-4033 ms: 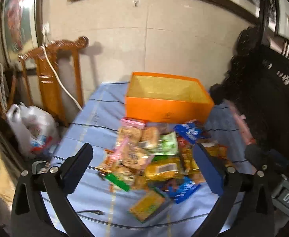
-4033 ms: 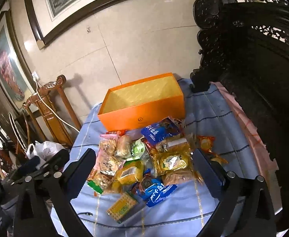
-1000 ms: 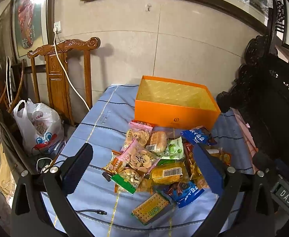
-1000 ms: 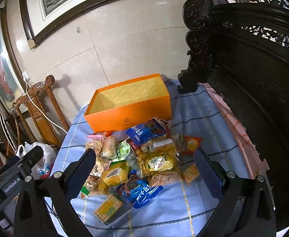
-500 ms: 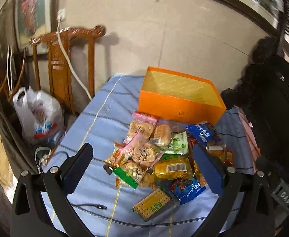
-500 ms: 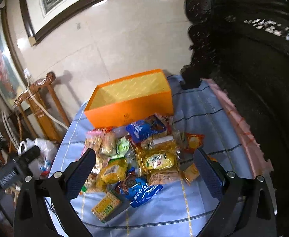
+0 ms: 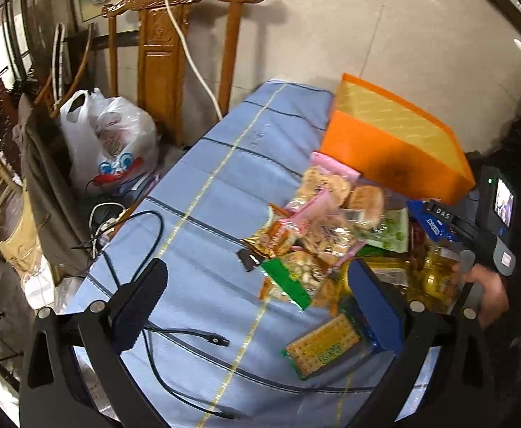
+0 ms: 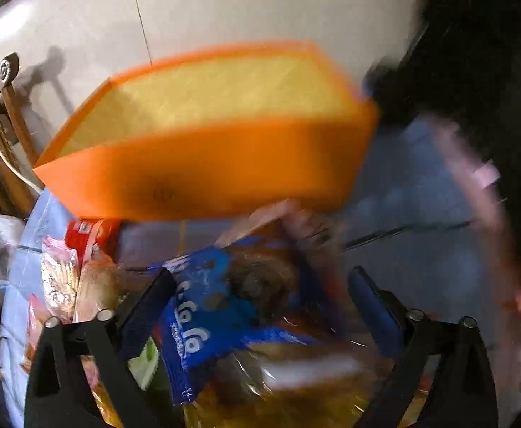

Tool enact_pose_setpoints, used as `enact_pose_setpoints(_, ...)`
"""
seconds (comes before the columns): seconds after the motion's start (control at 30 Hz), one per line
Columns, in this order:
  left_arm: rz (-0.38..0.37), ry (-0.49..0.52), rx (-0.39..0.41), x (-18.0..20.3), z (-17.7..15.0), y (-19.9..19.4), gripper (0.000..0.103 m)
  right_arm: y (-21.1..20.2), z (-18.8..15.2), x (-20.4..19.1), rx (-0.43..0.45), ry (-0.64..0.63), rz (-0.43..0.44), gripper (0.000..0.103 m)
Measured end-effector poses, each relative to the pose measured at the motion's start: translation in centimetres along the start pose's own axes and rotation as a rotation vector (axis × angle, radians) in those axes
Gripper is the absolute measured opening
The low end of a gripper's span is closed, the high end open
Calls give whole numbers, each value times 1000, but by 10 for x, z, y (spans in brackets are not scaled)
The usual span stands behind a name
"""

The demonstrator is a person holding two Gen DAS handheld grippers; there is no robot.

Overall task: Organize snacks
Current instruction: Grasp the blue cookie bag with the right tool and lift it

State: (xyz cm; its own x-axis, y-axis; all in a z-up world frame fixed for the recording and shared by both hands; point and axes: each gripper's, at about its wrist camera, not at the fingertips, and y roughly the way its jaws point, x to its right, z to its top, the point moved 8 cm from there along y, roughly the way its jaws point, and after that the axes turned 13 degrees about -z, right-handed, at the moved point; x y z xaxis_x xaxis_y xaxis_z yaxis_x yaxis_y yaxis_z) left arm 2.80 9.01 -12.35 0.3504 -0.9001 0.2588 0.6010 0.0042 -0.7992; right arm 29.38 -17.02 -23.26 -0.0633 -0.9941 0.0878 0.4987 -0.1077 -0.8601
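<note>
Here, a table (image 7: pixel 207 192) under a blue striped cloth carries a heap of snack packets and an open orange box (image 7: pixel 385 149) with a yellow lining. In the left wrist view the box sits at about one o'clock, just beyond the heap. The left tool (image 7: pixel 256 306) hangs above the cloth with its jaws wide and nothing between them. A cracker packet (image 7: pixel 322 346) lies at five o'clock, beside the tool's right finger, and a black cable (image 7: pixel 185 335) crosses the cloth under the tool.

At three o'clock a hand (image 7: pixel 485 285) grips the right tool over the far side of the heap. The right wrist view is blurred. There the right tool (image 8: pixel 260 292) has just been closing, and a blue cookie packet (image 8: pixel 203 306) lies between its jaws. Whether the pads press on it cannot be told. The orange box fills twelve o'clock.
</note>
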Motion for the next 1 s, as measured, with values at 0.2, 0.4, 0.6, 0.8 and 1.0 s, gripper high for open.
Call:
enact_pose_setpoints(0.2,-16,16,-31,7,3,29,99,-22,-5,12,-8,43,60,61)
enact_pose_setpoints(0.4,-46,309,-59,64,-6,89,99,-36,-14,29,-7,82,116,57)
enact_pose_setpoints(0.6,-184,541,-50,136,-33,129,99,-73,-16,55,61,136,135,57)
enact_pose_setpoints(0.8,-223,585,-152,159,-53,174,59,-122,-17,85,156,136,97,57)
enact_pose_setpoints(1.0,-223,597,-158,161,-55,182,35,-161,-26,109,224,145,72,58)
